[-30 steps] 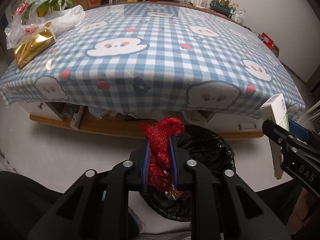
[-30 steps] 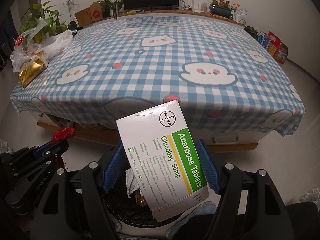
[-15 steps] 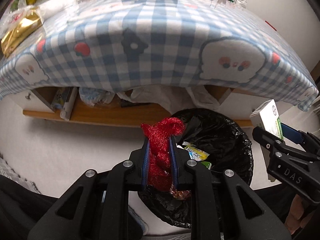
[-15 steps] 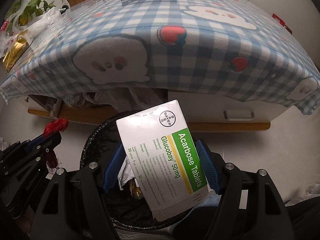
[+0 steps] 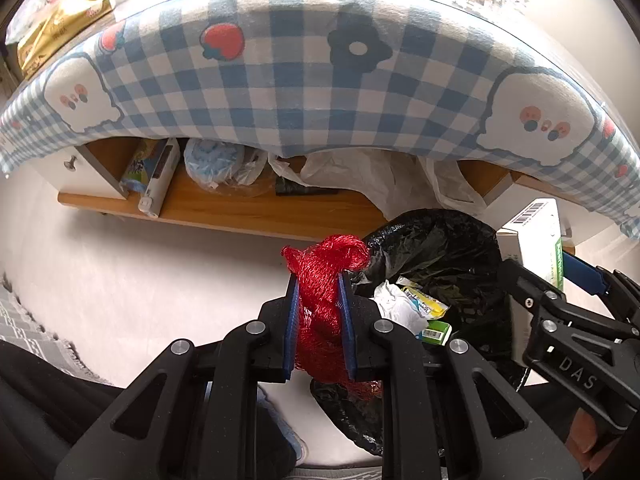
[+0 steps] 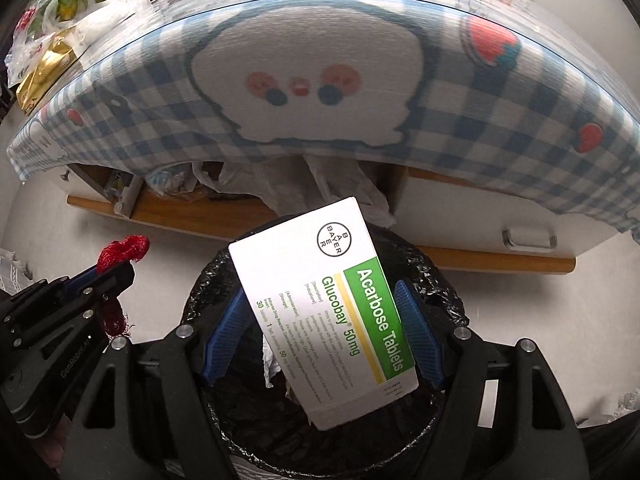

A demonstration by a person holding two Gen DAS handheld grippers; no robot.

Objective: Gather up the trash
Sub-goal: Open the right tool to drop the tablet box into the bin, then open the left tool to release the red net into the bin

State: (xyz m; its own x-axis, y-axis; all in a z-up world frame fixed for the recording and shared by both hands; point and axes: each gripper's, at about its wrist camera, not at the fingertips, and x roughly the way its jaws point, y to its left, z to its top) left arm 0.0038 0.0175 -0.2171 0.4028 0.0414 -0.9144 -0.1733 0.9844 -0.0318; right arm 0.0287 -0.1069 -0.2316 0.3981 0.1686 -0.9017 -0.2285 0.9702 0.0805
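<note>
My left claw (image 5: pixel 318 284) is pinched narrow on a crumpled red plastic mesh net bag (image 5: pixel 324 276); its ribbed blue pads (image 5: pixel 291 320) press the netting from both sides, and a knot of it bulges above the tips. Only this claw's camera shows what lies just right of it, in the black plastic bin liner (image 5: pixel 436 248): a ball of crumpled white paper (image 5: pixel 394 306), a yellow-and-blue wrapper (image 5: pixel 424 300) and a small green carton (image 5: pixel 436 330). The liner is glossy and wrinkled. Beyond my tips a low wooden shelf (image 5: pixel 248 208) holds soft clear and white bags, under the draped hem of the blue-and-white checked tablecloth (image 5: pixel 280 92) with cartoon ghosts and strawberries.

From my right claw's camera the left claw (image 6: pixel 116 268) appears at the left edge, with the red net sticking out past its black fingers, beside the bin rim rather than over the opening.

My right claw (image 6: pixel 324 312) hangs over the bin's mouth. A flat white-and-green cardboard tablet box (image 6: pixel 320 304), smooth and sharp-cornered, stands tilted between its blue ribbed pads (image 6: pixel 416 324), and the jaws are opening. A gap shows at the left pad; I cannot tell whether the right pad touches the box. The box lettering is readable only here; the left camera catches only its barcoded end (image 5: pixel 532 232).
</note>
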